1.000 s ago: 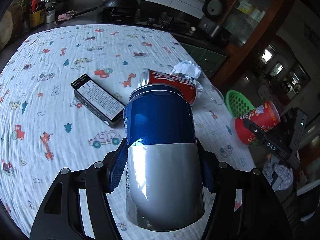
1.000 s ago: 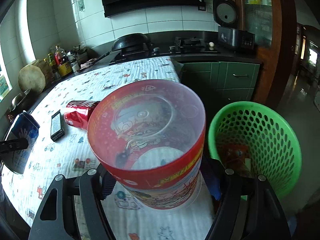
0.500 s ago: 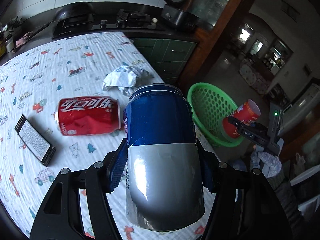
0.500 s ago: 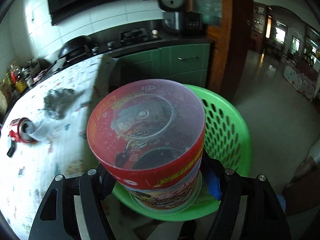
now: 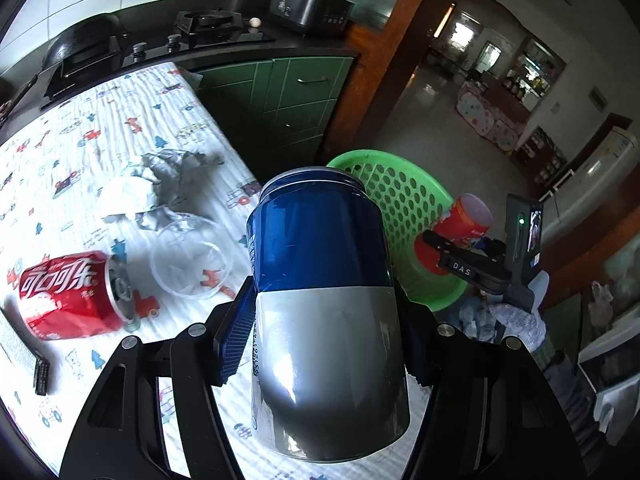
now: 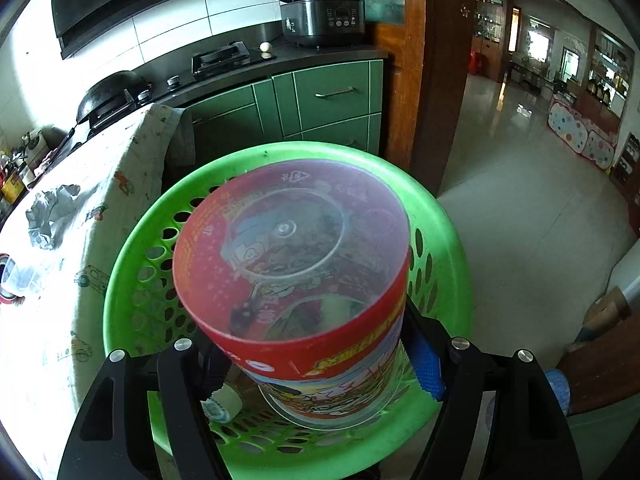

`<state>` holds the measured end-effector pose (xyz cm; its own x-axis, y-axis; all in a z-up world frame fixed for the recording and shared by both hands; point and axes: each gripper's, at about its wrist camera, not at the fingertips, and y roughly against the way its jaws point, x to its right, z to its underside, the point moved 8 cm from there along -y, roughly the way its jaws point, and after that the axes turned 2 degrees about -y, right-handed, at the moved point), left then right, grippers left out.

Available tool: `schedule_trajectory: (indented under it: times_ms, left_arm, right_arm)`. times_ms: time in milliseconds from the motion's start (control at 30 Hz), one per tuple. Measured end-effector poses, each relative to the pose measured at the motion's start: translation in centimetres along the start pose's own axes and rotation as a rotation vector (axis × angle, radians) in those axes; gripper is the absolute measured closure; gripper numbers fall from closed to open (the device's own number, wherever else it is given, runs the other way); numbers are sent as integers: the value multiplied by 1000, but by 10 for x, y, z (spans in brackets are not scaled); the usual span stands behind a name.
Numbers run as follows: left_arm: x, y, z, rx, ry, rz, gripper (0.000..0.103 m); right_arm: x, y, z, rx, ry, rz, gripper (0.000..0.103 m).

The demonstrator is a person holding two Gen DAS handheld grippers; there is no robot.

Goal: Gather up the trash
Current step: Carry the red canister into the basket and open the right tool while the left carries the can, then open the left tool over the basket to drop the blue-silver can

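Swung from table (image 5: 80,152) to above green basket (image 6: 132,240); right gripper (image 6: 320,364) just opening around red cup (image 6: 296,264), contact unclear, basket floor mostly hidden; left gripper (image 5: 324,332) clamped blue can (image 5: 320,248).

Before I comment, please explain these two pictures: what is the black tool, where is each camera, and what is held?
No robot: a person carries a hand-held gripper in each hand, each with a camera looking forward along it. One picture is from the left hand-held gripper, clamped on a blue and silver can above the tablecloth. On the cloth lie a red cola can, a clear plastic cup and crumpled paper. The other picture is from the right hand-held gripper, over a green basket. A red snack cup sits between its jaws, which have just been opening; whether they press on it I cannot tell.
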<state>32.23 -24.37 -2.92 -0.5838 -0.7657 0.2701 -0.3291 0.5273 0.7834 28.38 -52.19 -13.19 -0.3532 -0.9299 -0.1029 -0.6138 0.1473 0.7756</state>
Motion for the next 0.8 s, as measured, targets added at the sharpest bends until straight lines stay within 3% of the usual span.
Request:
schedule_trajectory:
  times_ms: [567, 800]
  left_arm:
    - [54, -74, -35, -98, -93, 25, 40]
    - [66, -113, -52, -141, -134, 2, 40]
  right_arm:
    - [21, 54, 6, 93, 1, -18, 20]
    - [28, 72, 16, 120, -17, -42, 19]
